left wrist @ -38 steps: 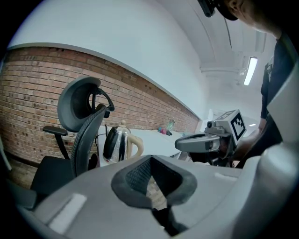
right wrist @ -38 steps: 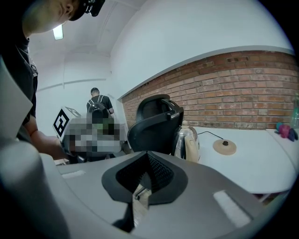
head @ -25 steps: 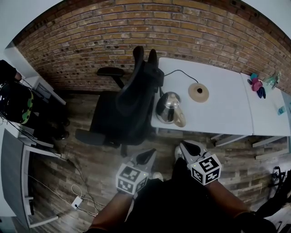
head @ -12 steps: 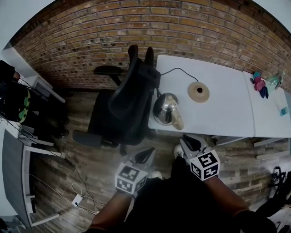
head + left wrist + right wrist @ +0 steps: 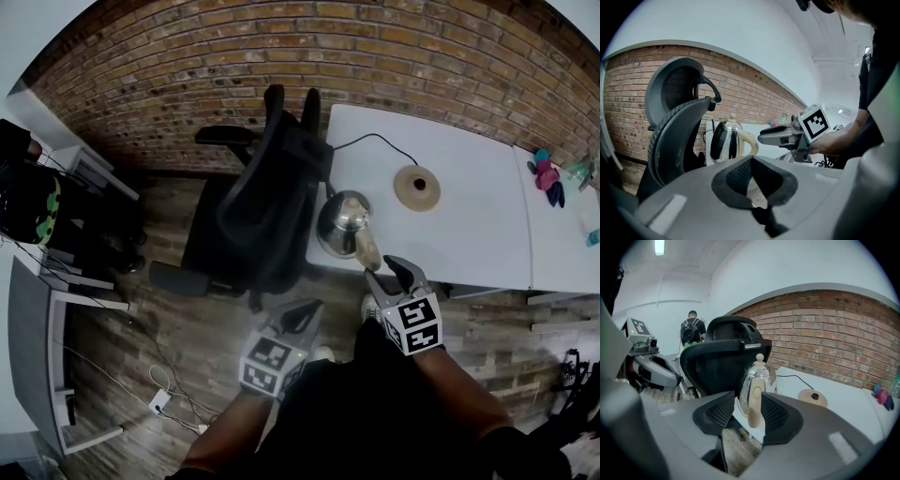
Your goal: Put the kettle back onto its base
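Note:
A shiny steel kettle (image 5: 343,220) with a cream handle (image 5: 367,251) stands at the near left corner of the white table (image 5: 469,234). Its round tan base (image 5: 418,187) lies apart from it, farther back on the table, with a black cable (image 5: 375,141) running off it. My right gripper (image 5: 389,272) hovers just short of the handle. Its jaws have just been opening, and in the right gripper view the handle (image 5: 754,404) lines up in the gap, untouched by the pads. My left gripper (image 5: 305,314) hangs lower over the floor, its tips together and empty.
A black office chair (image 5: 262,206) stands tight against the table's left edge, next to the kettle. Small colourful items (image 5: 548,178) lie at the table's far right. Shelving (image 5: 56,281) lines the left side. A person with a backpack (image 5: 690,331) stands far off.
My right gripper has moved forward and down to the kettle's handle, and its jaws have gone from shut to wide open. The left gripper has crept forward a little.

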The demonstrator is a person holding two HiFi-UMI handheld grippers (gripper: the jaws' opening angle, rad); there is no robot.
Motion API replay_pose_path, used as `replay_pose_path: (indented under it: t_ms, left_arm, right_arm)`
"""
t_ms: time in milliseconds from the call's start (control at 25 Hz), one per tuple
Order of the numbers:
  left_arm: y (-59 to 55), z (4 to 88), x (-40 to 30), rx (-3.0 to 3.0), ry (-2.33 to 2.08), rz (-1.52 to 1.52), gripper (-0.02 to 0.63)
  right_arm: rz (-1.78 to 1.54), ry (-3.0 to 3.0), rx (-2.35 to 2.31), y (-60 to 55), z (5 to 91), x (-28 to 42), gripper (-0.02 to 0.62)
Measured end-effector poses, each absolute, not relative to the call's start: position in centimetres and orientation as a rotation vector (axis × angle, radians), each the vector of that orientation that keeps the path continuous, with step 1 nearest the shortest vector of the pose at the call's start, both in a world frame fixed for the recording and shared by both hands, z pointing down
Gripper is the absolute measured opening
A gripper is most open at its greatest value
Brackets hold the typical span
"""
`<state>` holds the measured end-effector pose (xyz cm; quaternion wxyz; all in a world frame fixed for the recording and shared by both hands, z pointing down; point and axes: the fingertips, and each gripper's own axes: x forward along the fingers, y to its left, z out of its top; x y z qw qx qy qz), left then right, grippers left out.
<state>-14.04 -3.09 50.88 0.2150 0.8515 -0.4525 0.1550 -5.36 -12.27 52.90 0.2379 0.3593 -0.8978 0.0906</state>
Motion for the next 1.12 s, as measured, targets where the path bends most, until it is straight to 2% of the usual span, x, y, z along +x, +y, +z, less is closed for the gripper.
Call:
replay_pose_path:
  t_ms: [280,1120]
  left_arm:
    - [-4.0,51.7,-13.7,2.330,-1.256,0.452,0.000]
    - [-7.1,53.4,-13.4,2.264,-1.272,0.465,0.002]
  right_arm:
    - [0.236,-2.418,0.968,-14.7,55.7,-6.3,0.229]
    - [0.276,-2.384,0.868,-17.3,59.7,-8.3,0.204]
